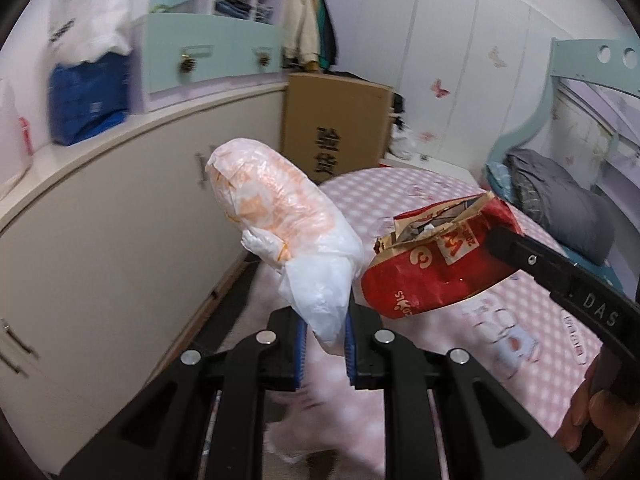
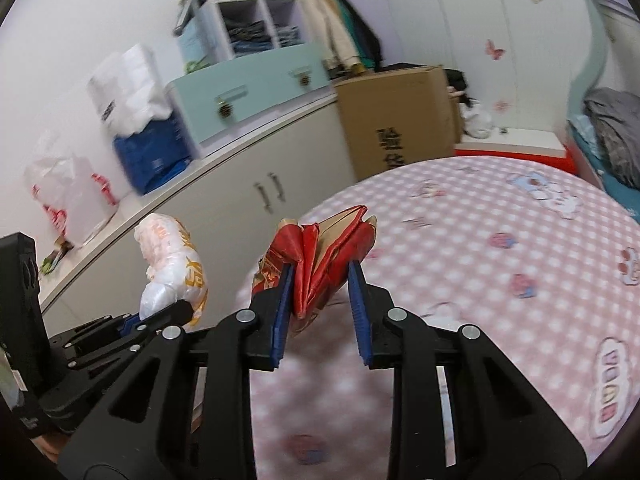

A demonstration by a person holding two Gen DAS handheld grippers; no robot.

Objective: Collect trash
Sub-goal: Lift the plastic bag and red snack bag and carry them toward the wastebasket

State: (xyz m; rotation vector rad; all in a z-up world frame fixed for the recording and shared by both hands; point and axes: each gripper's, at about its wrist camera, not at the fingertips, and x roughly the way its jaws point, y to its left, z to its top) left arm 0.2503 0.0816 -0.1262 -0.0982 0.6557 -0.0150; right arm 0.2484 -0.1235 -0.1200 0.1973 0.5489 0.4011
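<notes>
A bed with a pink-and-white checked sheet printed with small cartoon patches [image 2: 500,240] fills the lower right of both views and serves as the landmark here. Beside the bed on its left runs a long cream cabinet with a pale tabletop [image 2: 224,184], carrying a mint-green drawer box [image 2: 248,84], a blue bag stuffed with white plastic [image 2: 148,152] and a clear plastic bag with red print [image 2: 68,196]. At the far end of the bed stands a tall brown cardboard box with black characters [image 1: 336,124], and a grey folded blanket [image 1: 560,200] lies on a bunk to the bed's right.

Above the bed's left part, the crumpled red paper snack bag with a torn open top [image 1: 432,264] is held off the sheet; the right gripper [image 2: 322,312] pinches its folded lower end between blue pads. Just left of it, over the bed's left edge, the white translucent plastic bag with orange print, bulging and knotted [image 1: 280,232], hangs upright in the air, its loose tail clamped by the left gripper [image 1: 324,336]. The two bags sit near each other, not clearly touching.
</notes>
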